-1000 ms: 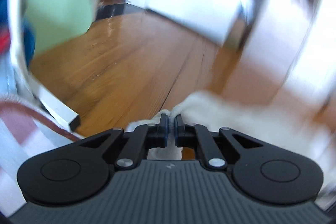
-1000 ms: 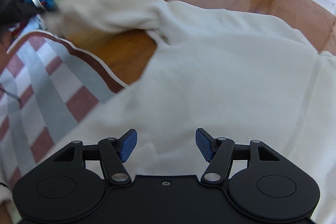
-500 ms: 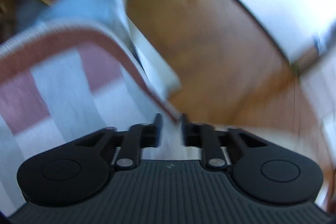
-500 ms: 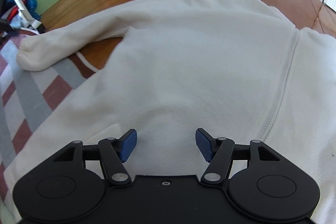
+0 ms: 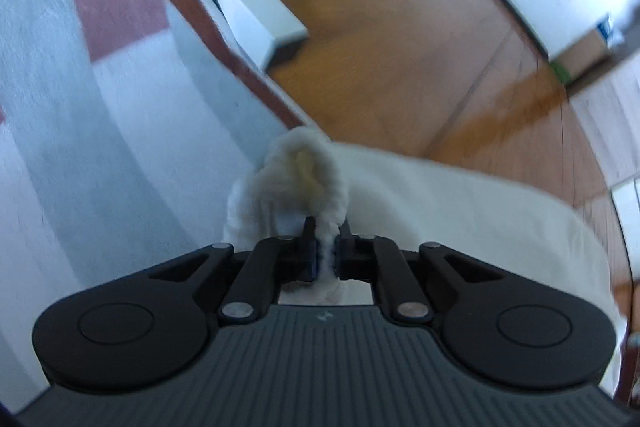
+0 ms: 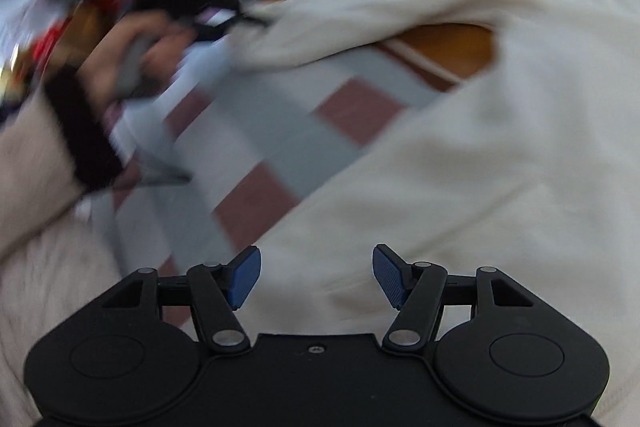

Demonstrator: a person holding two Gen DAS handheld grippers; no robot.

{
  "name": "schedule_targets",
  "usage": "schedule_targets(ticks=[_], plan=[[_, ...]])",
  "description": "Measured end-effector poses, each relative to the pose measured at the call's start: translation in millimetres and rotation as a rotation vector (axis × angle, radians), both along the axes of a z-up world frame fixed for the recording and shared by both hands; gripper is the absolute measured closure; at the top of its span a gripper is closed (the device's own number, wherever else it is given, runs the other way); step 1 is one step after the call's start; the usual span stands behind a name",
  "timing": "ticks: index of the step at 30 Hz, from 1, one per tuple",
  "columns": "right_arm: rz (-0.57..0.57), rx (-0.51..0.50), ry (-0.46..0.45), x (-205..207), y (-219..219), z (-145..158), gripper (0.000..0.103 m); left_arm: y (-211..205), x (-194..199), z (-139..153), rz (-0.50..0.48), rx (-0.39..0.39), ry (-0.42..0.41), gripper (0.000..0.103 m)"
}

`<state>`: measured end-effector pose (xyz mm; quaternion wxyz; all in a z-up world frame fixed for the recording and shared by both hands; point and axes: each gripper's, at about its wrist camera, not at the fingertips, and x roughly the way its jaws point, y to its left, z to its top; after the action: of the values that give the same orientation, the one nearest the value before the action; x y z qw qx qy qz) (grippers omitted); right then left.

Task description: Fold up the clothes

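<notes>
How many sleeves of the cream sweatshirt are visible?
1. The cream fleece sweatshirt's one visible sleeve stretches out over the checked red-and-grey rug, its cuff pinched in the left gripper. The other sleeve may be out of frame.

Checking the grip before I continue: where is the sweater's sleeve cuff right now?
Left wrist view: the sleeve cuff is pinched in the shut left gripper, over the striped rug beside the wood floor.

the left tongs pinch the bunched cuff of a cream sleeve at lower centre. the sleeve runs off to the right over a checked rug, wooden floor above; a blurred white bar, perhaps furniture, upper left.
</notes>
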<state>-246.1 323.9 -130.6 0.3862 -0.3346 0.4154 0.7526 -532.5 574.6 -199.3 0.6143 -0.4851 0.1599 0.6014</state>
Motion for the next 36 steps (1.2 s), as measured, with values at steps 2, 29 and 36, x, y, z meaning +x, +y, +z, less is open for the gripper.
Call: schedule_targets(ticks=[2, 29, 36], plan=[[0.033, -0.009, -0.010, -11.3, -3.4, -4.7, 0.034, -4.5, 9.2, 23.7, 0.002, 0.124, 0.209, 0.096], [-0.184, -0.016, 0.180, 56.6, -17.3, -0.5, 0.078, -10.7, 28.6, 40.0, 0.092, 0.227, 0.643, 0.067], [-0.738, 0.140, 0.097, 246.0, -70.9, 34.0, 0.059, -34.1, 16.9, 69.6, 0.139, 0.220, 0.569, 0.059]])
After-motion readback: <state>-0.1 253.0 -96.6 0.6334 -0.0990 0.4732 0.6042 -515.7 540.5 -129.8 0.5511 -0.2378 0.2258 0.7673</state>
